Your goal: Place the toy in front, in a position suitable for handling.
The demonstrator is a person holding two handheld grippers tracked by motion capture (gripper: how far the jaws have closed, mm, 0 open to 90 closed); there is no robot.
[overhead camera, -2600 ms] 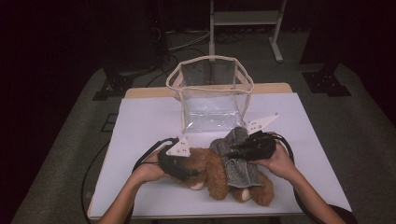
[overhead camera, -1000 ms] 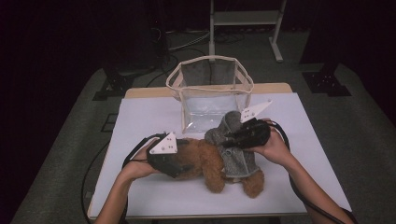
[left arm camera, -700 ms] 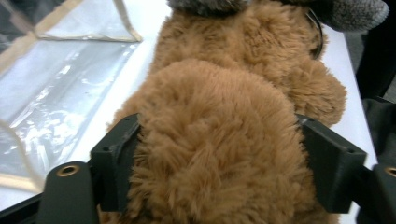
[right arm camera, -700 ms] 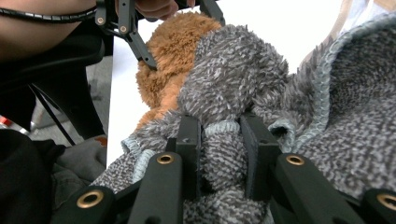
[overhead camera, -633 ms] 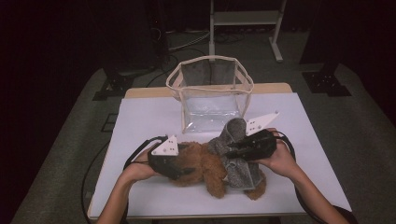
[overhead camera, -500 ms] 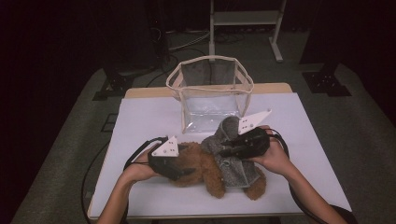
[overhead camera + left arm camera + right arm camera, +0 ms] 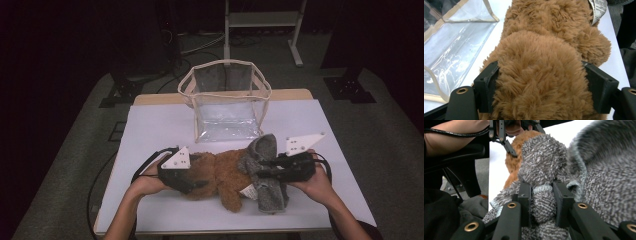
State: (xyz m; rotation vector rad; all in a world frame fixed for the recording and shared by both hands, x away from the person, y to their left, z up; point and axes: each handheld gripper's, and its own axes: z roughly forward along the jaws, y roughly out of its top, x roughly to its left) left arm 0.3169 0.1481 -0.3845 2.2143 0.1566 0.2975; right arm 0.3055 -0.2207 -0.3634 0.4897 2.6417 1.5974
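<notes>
White tabletop (image 7: 150, 125) in a dark room carries the brown teddy bear (image 7: 220, 172) before the clear bag (image 7: 225, 100): left gripper (image 7: 192, 182) clamps its plush, while right gripper (image 7: 260, 167), pinching the grey knit garment (image 7: 267, 187), has dropped back, working it along.

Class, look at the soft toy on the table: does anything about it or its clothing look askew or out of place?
Yes. The brown teddy bear lies on its side on the table, and its grey knitted garment is bunched at one end rather than on the body. The right gripper pinches a fold of it; the left gripper clamps the plush.
</notes>
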